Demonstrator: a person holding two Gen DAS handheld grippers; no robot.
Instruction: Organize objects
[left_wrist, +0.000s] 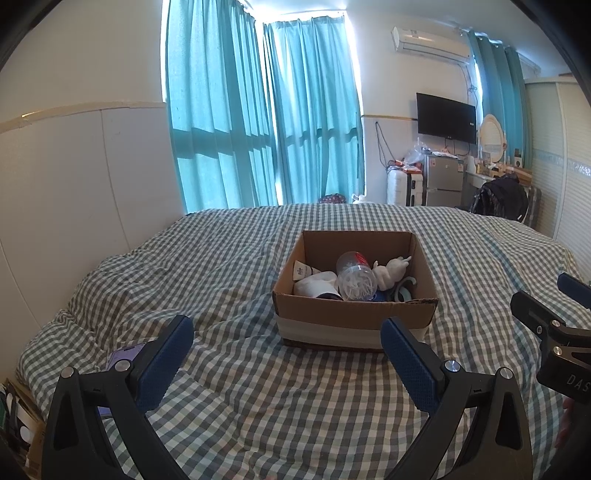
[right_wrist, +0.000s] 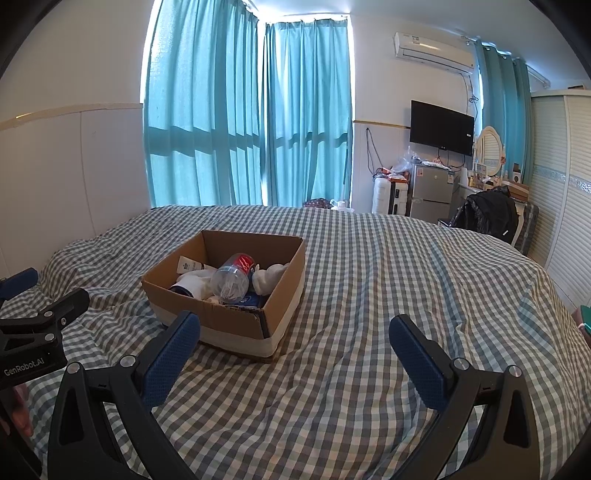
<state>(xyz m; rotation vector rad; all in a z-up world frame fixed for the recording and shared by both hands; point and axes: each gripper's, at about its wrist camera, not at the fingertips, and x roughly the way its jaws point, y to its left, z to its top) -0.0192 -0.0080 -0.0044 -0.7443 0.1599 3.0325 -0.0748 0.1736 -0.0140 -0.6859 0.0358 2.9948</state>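
We hold both grippers above the checked bedspread (left_wrist: 258, 387), and neither carries anything. Our left gripper (left_wrist: 286, 326) has its blue-padded fingers spread wide apart, with bare cloth between them. Our right gripper (right_wrist: 294, 325) is spread just as wide, also over bare cloth.

The cardboard box (left_wrist: 354, 317) sits on the bed at about twelve o'clock from the left gripper, slightly toward one, and at about eleven o'clock from the right one. It lies open at the top. Inside, a clear plastic jar (left_wrist: 355, 277) lies on its side, a white figurine (left_wrist: 388, 273) touches it at three o'clock, and a white tube (left_wrist: 304, 271) rests toward the box's nine o'clock wall. A purple object (left_wrist: 127, 354) peeks out at the left gripper's nine o'clock, partly hidden behind the finger.
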